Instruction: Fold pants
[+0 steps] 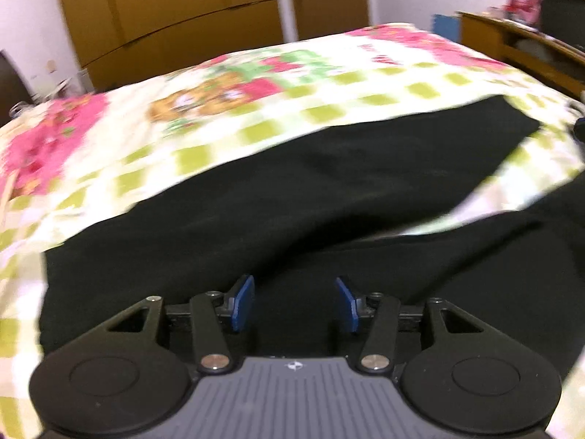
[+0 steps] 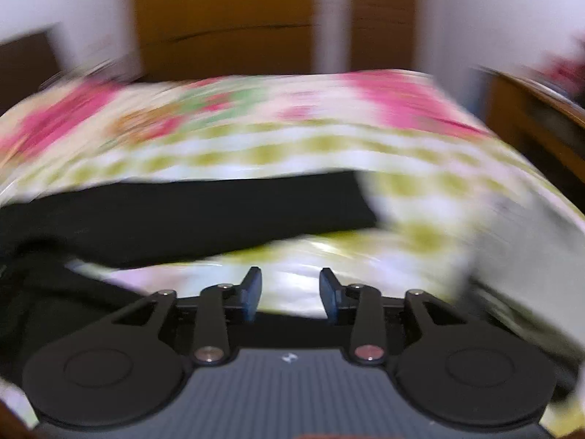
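Black pants (image 1: 292,190) lie spread on a bed with a flowered, green-checked sheet (image 1: 256,109). One leg runs to the far right, a second leg lies nearer on the right. My left gripper (image 1: 294,303) is open and empty, just above the pants' wide near part. In the right wrist view the pants (image 2: 182,212) lie to the left and ahead. My right gripper (image 2: 290,294) is open and empty over the sheet (image 2: 329,146) beside the leg end. Both views are motion-blurred.
A brown wooden wardrobe (image 1: 175,11) stands against the wall behind the bed. A wooden shelf unit (image 1: 519,47) with clutter stands at the right. A dark piece of furniture (image 2: 22,69) sits at the far left.
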A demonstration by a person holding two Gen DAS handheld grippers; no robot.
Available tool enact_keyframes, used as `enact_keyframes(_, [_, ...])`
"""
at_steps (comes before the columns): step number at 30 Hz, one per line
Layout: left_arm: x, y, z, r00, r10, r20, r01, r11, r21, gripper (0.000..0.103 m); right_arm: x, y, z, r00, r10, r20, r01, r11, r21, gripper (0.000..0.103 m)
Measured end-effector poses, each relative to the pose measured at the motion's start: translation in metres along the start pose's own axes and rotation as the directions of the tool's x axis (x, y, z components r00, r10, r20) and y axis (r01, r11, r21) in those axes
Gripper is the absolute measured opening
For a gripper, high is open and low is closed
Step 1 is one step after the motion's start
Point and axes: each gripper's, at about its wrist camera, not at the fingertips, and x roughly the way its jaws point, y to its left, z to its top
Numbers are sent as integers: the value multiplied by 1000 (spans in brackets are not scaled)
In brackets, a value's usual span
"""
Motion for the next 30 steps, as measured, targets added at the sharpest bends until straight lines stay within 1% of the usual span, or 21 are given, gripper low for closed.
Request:
enact_keyframes(2, [9, 27, 2, 1000, 26, -6, -26, 999, -20, 62, 36, 38, 25, 989, 141, -43, -144, 986, -83, 36])
enact_keyframes(4, [20, 52, 4, 998, 60, -11, -60, 998, -35, 65, 77, 81, 51, 965, 249, -82, -259, 955, -147, 36])
enact_keyframes(6, [32, 76, 7, 996, 89, -27, -91, 995, -50, 65, 111, 119, 71, 939, 323, -116, -340, 918, -202, 36])
enact_keyframes(7, [40, 89, 9, 995, 97, -40, -99, 994, -53, 65, 134, 140, 83, 923, 358, -142, -382, 897, -224, 36])
enact_keyframes(9, [53, 115, 14, 992, 107, -64, -110, 993, -53, 67, 171, 173, 100, 897, 399, -189, -438, 858, -269, 36])
enact_keyframes(10, [59, 127, 17, 990, 117, -76, -121, 991, -52, 67, 186, 191, 106, 884, 413, -218, -464, 831, -308, 36])
enact_keyframes(11, [67, 140, 22, 987, 131, -90, -136, 989, -53, 68, 204, 207, 114, 874, 419, -246, -483, 803, -350, 37])
enact_keyframes(13, [79, 164, 30, 981, 159, -107, -166, 984, -61, 68, 234, 227, 127, 860, 425, -282, -508, 769, -388, 38])
enact_keyframes(14, [85, 176, 34, 978, 167, -122, -176, 982, -71, 69, 248, 231, 133, 857, 429, -286, -513, 759, -402, 40])
enact_keyframes(16, [92, 197, 39, 977, 159, -141, -173, 980, -98, 72, 262, 238, 140, 860, 424, -285, -510, 743, -434, 45])
enact_keyframes(17, [95, 206, 42, 976, 161, -144, -177, 978, -108, 73, 271, 240, 144, 857, 424, -292, -514, 735, -442, 46])
enact_keyframes(18, [98, 214, 46, 977, 158, -142, -175, 978, -116, 75, 278, 240, 146, 852, 427, -303, -523, 728, -444, 46])
enact_keyframes(19, [100, 220, 47, 978, 151, -143, -168, 978, -122, 83, 283, 242, 147, 843, 428, -327, -537, 717, -445, 48])
enact_keyframes(20, [103, 225, 48, 978, 137, -157, -158, 979, -129, 87, 289, 244, 147, 834, 422, -355, -548, 705, -450, 49])
enact_keyframes(21, [109, 231, 48, 976, 132, -173, -155, 979, -131, 89, 295, 246, 147, 826, 413, -382, -559, 689, -462, 49])
enact_keyframes(23, [122, 242, 48, 965, 136, -226, -167, 978, -125, 89, 306, 251, 147, 813, 403, -421, -576, 665, -476, 51])
enact_keyframes(26, [138, 250, 44, 954, 81, -289, -127, 981, -145, 89, 317, 253, 146, 784, 400, -474, -608, 646, -460, 56])
enact_keyframes(27, [141, 247, 43, 951, 75, -301, -119, 984, -131, 89, 320, 254, 146, 775, 398, -490, -617, 641, -455, 57])
enact_keyframes(28, [143, 242, 44, 948, 80, -308, -117, 988, -102, 87, 322, 255, 145, 767, 394, -506, -625, 636, -453, 59])
enact_keyframes(29, [145, 238, 45, 945, 83, -318, -110, 991, -71, 84, 323, 258, 145, 764, 389, -514, -628, 628, -459, 60])
enact_keyframes(30, [145, 235, 46, 941, 82, -329, -105, 993, -54, 79, 323, 260, 145, 761, 387, -520, -633, 621, -463, 60])
